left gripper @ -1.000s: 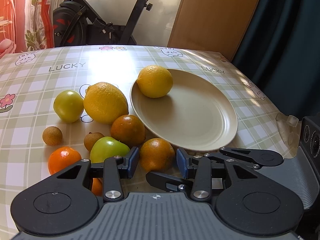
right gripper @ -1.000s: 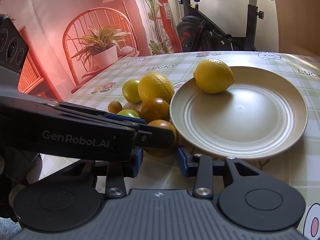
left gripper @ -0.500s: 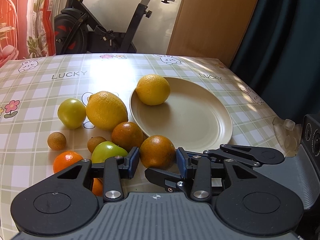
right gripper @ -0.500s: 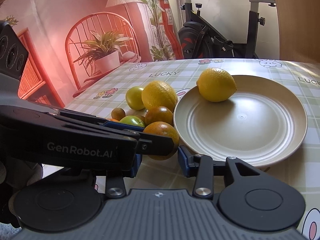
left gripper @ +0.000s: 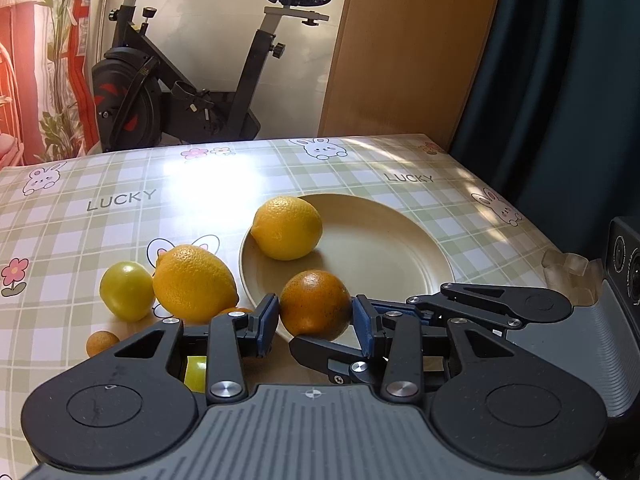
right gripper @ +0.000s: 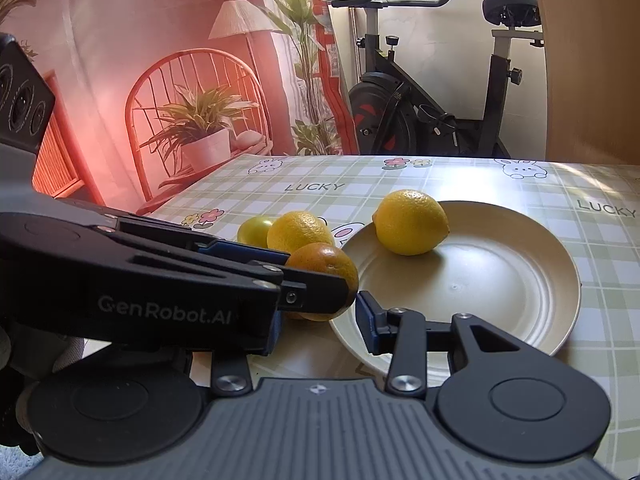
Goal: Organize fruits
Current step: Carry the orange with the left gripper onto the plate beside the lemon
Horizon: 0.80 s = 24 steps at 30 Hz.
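My left gripper (left gripper: 314,322) is shut on a dark orange (left gripper: 315,305) and holds it lifted at the near left rim of the beige plate (left gripper: 384,248). One lemon (left gripper: 287,227) lies on the plate's far left side. The right wrist view shows the same orange (right gripper: 326,266), plate (right gripper: 500,276) and lemon (right gripper: 410,222). My right gripper (right gripper: 320,328) is open and empty just before the plate's near rim; the left gripper's body hides its left finger.
On the checked tablecloth left of the plate lie a second lemon (left gripper: 194,284), a green-yellow fruit (left gripper: 126,297), a small brown fruit (left gripper: 102,342) and several more fruits hidden under my left gripper. An exercise bike (left gripper: 192,92) stands behind the table.
My left gripper closed on the dark orange and raised it off the table toward the plate's rim. The right gripper rose a little and stayed open.
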### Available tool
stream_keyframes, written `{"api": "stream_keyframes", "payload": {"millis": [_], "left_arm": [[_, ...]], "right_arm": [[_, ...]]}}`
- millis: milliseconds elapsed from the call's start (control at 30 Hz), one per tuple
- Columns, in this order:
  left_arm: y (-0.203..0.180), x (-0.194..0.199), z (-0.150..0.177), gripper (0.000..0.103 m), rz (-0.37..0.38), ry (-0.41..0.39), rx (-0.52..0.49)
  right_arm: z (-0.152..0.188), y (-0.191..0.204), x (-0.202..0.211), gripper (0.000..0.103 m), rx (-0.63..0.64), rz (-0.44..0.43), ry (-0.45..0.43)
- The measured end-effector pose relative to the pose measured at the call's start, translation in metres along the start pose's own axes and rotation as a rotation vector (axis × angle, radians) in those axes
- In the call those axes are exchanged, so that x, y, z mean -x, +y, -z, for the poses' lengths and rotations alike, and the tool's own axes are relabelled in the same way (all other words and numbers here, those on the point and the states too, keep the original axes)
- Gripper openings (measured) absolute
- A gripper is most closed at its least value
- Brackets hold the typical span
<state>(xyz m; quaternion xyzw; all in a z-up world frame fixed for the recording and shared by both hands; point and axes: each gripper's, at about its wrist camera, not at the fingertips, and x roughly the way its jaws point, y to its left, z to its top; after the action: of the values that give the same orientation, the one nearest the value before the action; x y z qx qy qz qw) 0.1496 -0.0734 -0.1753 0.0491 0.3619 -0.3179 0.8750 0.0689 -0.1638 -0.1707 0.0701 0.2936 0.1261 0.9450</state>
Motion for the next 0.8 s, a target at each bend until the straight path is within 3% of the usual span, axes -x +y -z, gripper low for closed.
{"api": "stream_keyframes", "payload": {"millis": [433,800], "left_arm": [[0.017,-0.043,-0.025,0.043,-0.033,0.04,0.029],[0.017,-0.053,-0.025,0.043,-0.065,0.059,0.015]], "right_arm": [[-0.017,-0.029,-0.039,0.042,-0.031,0.019,0.006],[-0.016,-0.038,-0.056,0.042,-0.067,0.013,0.002]]}}
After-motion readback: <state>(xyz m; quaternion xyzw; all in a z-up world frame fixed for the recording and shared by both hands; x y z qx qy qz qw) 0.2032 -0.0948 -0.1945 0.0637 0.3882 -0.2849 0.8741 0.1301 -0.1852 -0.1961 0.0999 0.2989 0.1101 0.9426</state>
